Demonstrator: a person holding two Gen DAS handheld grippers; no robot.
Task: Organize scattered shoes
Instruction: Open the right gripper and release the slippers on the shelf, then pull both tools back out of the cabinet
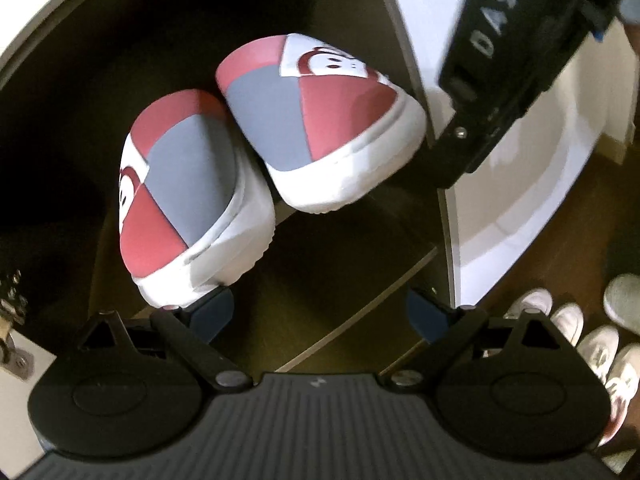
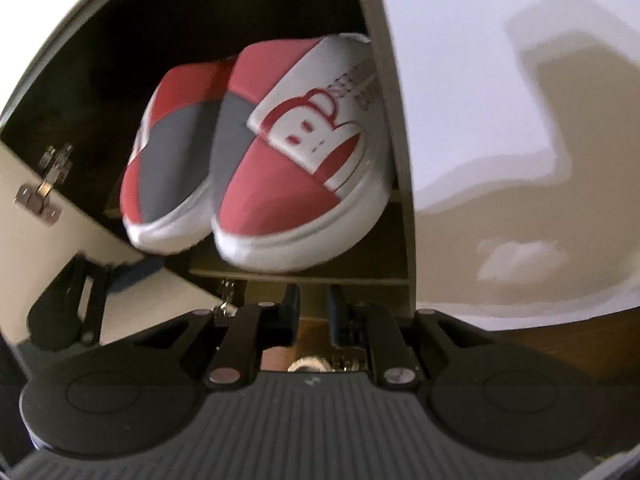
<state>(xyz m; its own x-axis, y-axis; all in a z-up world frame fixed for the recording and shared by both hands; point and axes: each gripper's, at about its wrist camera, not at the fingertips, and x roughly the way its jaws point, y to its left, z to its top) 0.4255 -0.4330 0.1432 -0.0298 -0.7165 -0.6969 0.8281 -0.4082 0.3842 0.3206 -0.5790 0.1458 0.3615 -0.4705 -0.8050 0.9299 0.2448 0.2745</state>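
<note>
Two red, grey and white slip-on shoes sit side by side on a dark cabinet shelf [image 1: 360,248], toes pointing out. The left shoe [image 1: 184,200] and right shoe [image 1: 316,120] touch each other; both also show in the right wrist view, left shoe [image 2: 168,160] and right shoe [image 2: 296,168]. My left gripper [image 1: 320,316] is open and empty just below the shelf edge; its left fingertip [image 1: 212,312] is near the left shoe's toe. My right gripper [image 2: 314,308] is nearly closed and empty below the right shoe's toe; its body [image 1: 512,64] shows beside the right shoe.
The white cabinet side panel [image 2: 394,160] stands right of the shoes. An open cabinet door with a metal hinge [image 2: 44,192] is on the left. Several white sneakers [image 1: 580,332] lie on the wooden floor at lower right. A white wall [image 2: 500,80] is on the right.
</note>
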